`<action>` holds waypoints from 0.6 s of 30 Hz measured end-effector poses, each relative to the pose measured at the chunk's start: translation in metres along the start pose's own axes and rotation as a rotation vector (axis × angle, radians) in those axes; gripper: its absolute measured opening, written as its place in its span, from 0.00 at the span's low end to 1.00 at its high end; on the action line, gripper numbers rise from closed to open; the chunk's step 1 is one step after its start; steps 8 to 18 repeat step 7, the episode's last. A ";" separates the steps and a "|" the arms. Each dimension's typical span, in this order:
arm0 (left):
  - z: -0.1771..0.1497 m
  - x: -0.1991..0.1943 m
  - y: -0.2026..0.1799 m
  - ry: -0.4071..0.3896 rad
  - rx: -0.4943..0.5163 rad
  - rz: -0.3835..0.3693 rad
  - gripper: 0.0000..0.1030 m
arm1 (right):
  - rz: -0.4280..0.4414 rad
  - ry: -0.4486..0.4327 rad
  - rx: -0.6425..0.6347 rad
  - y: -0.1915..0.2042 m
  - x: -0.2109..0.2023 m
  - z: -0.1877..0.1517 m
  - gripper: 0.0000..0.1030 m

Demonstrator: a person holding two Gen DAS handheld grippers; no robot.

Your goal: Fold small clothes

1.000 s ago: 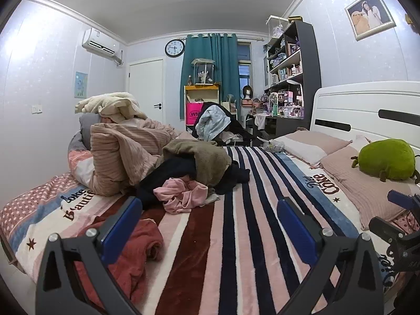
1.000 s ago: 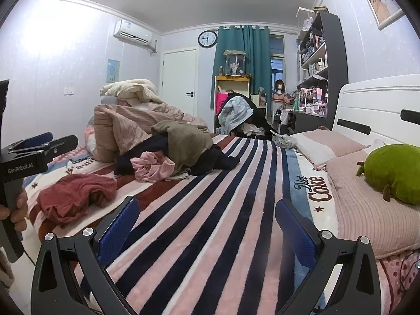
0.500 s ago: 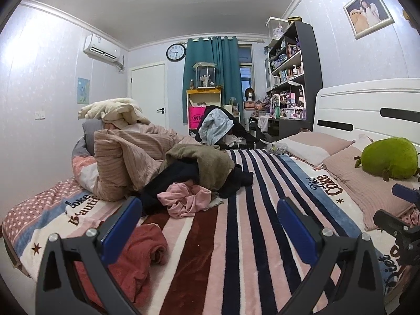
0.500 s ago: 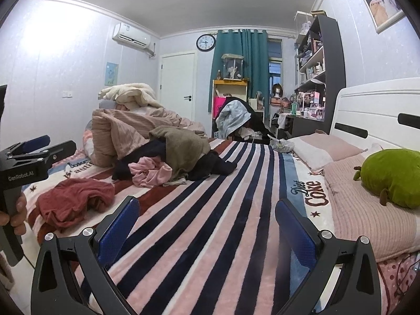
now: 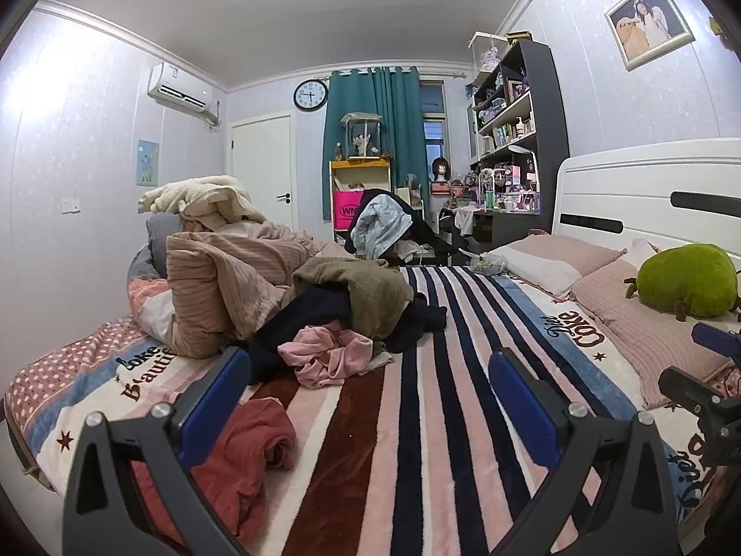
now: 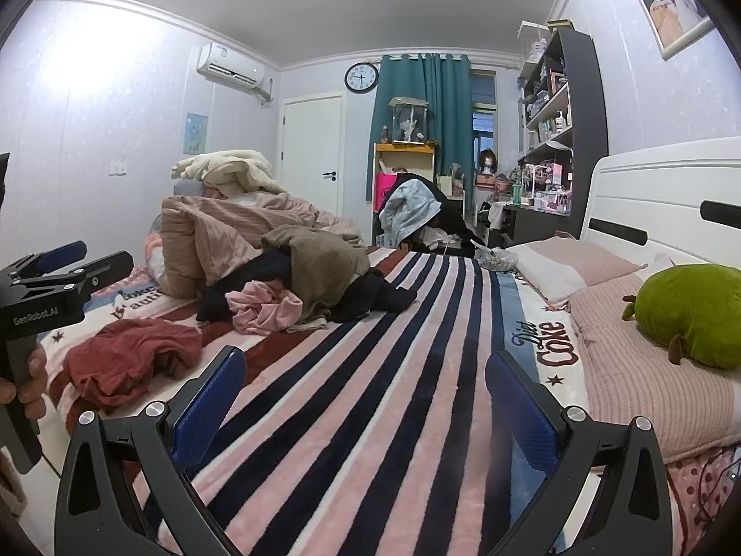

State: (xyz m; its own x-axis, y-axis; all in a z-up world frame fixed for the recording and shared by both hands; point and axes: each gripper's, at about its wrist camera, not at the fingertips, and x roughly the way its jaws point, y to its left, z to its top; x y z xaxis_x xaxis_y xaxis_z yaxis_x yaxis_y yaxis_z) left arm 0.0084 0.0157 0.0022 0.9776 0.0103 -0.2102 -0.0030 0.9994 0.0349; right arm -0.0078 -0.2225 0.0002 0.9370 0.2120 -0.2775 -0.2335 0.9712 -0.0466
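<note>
Crumpled red garment [image 5: 252, 456] on plush striped blanket [image 5: 417, 417]

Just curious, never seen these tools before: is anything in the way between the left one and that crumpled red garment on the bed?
Nothing visible blocks it. The red garment lies alone on the striped blanket, just beyond the open left gripper, partly behind one of its fingers. The clothes pile sits farther back.

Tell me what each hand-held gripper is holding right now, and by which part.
Nothing. The left hand-held gripper and right hand-held gripper are both open above the striped blanket, fingers empty.
</note>
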 end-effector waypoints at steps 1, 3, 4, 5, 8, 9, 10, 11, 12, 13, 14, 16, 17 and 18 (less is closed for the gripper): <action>0.001 0.000 0.000 0.000 0.001 0.001 0.99 | -0.001 -0.001 0.000 0.001 0.000 0.001 1.00; 0.001 -0.001 -0.001 0.000 0.001 -0.001 0.99 | -0.001 0.001 -0.001 0.000 0.000 -0.001 1.00; 0.001 -0.001 -0.001 0.000 0.000 -0.007 0.99 | 0.001 0.002 0.000 -0.001 0.000 -0.002 1.00; 0.001 -0.001 -0.001 0.000 0.001 -0.013 0.99 | 0.002 0.002 0.001 -0.001 0.000 -0.001 1.00; 0.002 -0.001 -0.002 0.002 0.001 -0.014 0.99 | 0.001 0.003 0.000 0.000 0.000 0.000 1.00; 0.002 -0.001 -0.002 0.002 0.001 -0.014 0.99 | 0.001 0.003 0.000 0.000 0.000 0.000 1.00; 0.002 -0.001 -0.002 0.002 0.001 -0.014 0.99 | 0.001 0.003 0.000 0.000 0.000 0.000 1.00; 0.002 -0.001 -0.002 0.002 0.001 -0.014 0.99 | 0.001 0.003 0.000 0.000 0.000 0.000 1.00; 0.002 -0.001 -0.002 0.002 0.001 -0.014 0.99 | 0.001 0.003 0.000 0.000 0.000 0.000 1.00; 0.002 -0.001 -0.002 0.002 0.001 -0.014 0.99 | 0.001 0.003 0.000 0.000 0.000 0.000 1.00; 0.002 -0.001 -0.002 0.002 0.001 -0.014 0.99 | 0.001 0.003 0.000 0.000 0.000 0.000 1.00; 0.002 -0.001 -0.002 0.002 0.001 -0.014 0.99 | 0.001 0.003 0.000 0.000 0.000 0.000 1.00; 0.002 -0.001 -0.002 0.002 0.001 -0.014 0.99 | 0.001 0.003 0.000 0.000 0.000 0.000 1.00; 0.002 -0.001 -0.002 0.002 0.001 -0.014 0.99 | 0.001 0.003 0.000 0.000 0.000 0.000 1.00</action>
